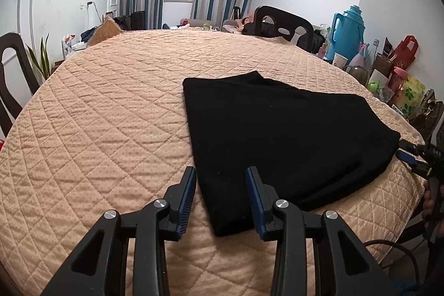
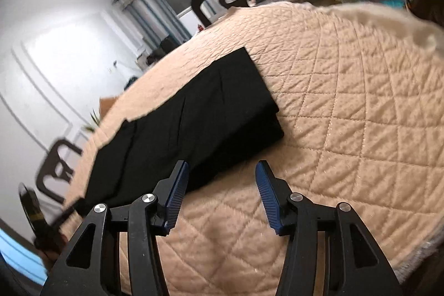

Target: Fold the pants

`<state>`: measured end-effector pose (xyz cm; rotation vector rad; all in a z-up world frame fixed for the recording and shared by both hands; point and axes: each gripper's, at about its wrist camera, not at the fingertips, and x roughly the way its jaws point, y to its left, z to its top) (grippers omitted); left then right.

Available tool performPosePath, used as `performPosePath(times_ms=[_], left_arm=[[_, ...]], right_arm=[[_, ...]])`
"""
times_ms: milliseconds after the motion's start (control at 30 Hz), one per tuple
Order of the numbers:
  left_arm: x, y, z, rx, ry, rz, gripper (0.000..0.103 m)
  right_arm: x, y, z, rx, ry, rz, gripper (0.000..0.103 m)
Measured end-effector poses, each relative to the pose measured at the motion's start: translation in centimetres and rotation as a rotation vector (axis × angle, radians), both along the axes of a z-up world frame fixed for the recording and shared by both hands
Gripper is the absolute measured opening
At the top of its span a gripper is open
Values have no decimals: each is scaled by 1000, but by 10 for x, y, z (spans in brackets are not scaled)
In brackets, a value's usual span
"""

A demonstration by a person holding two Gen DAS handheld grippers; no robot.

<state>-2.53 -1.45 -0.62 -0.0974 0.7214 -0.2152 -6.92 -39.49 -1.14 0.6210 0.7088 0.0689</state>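
Black fabric pants (image 1: 280, 135), folded into a flat layered rectangle, lying on peach quilted table cover (image 1: 105, 113), toward 3 o'clock of the round table. Left black two-finger gripper with blue pads (image 1: 221, 178) poised over the near corner at 6 o'clock, jaws apart, holding nothing, likely lined up to pinch that edge. Right black two-finger gripper with blue pads (image 2: 222, 171) likewise spread and empty, just beside the opposite edge, probably for a matching grasp.
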Motion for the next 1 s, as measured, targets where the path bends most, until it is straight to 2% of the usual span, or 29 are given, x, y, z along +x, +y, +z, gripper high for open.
performPosePath(times_ms=[200,300,533,567,633,667,833,1000], left_arm=[[4,-5,1,6,-13,-25,40],[7,-6,-2,6,-4,-27,40],[7,-7,-2,8,-4,-33,40],[7,-6,-2,8,-4,-32,40],[7,-6,-2,10,-3,-32,40],[7,-6,-2,10,-4,-33,40],[7,0,-1,-4,-2,-18,40],[6,13,-3,-30,8,17,40]], right_arm=[[6,-8,3,87,-9,-80,52],[1,-11,5,123,-46,-122,52],[32,-3,3,70,-7,-135,55],[35,-1,4,66,-11,-126,53],[41,4,7,37,-15,-112,40],[44,7,10,8,-12,-111,27],[54,23,40,-39,-85,-34,22],[69,77,84,-94,-193,159,21]])
